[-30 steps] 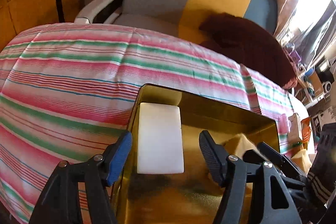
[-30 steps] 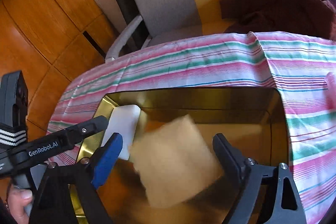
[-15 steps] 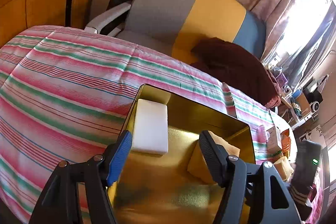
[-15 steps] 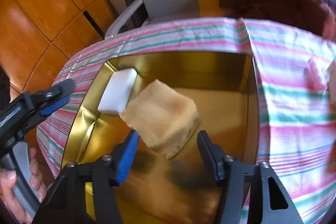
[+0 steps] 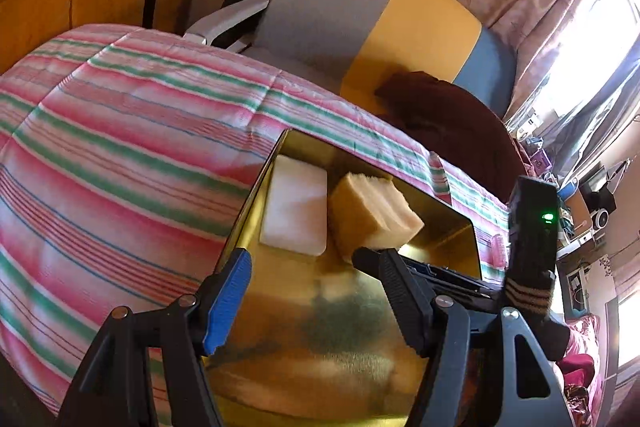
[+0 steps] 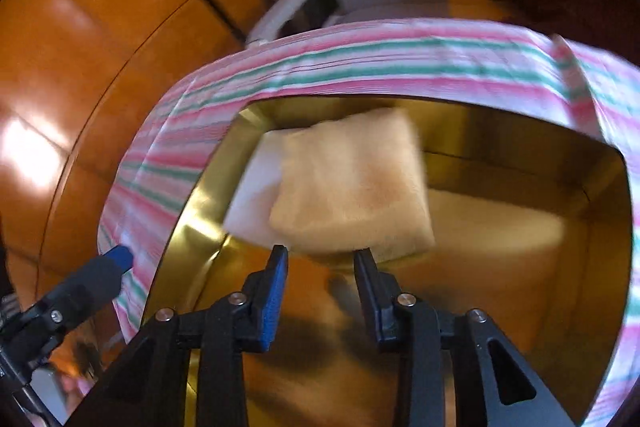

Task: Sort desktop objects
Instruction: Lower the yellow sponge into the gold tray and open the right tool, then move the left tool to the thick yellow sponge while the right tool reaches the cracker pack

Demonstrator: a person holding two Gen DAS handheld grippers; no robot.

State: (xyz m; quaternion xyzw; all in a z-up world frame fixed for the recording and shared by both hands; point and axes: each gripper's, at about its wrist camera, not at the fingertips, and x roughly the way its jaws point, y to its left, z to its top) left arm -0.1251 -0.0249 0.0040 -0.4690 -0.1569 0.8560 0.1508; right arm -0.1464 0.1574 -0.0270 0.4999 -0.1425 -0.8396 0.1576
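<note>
sponge (image 6: 352, 187) shifted onto white block (image 6: 252, 203) | right fingers (image 6: 362, 263) closing, empty | left fingers (image 5: 236, 279) spread

We see the tin tray (image 5: 256, 211) on the table (image 5: 120, 155). In the tray's far left corner lies the eraser block (image 5: 294, 215), the sponge (image 5: 372, 215) just right of it. Behind the tray stands an armchair (image 5: 360, 27).

Gold tray (image 6: 592, 187) on striped cloth (image 6: 360, 67) over worktop; tan sponge (image 6: 352, 187) inside tray toward its left end, overlapping white block (image 6: 252, 203) near tray's left wall. Right claw (image 6: 322, 253) over tray, jaws closing, tips at sponge's near edge; grip unclear, view blurred. Left claw's blue-tipped finger (image 6: 116, 257) outside tray's left rim
</note>
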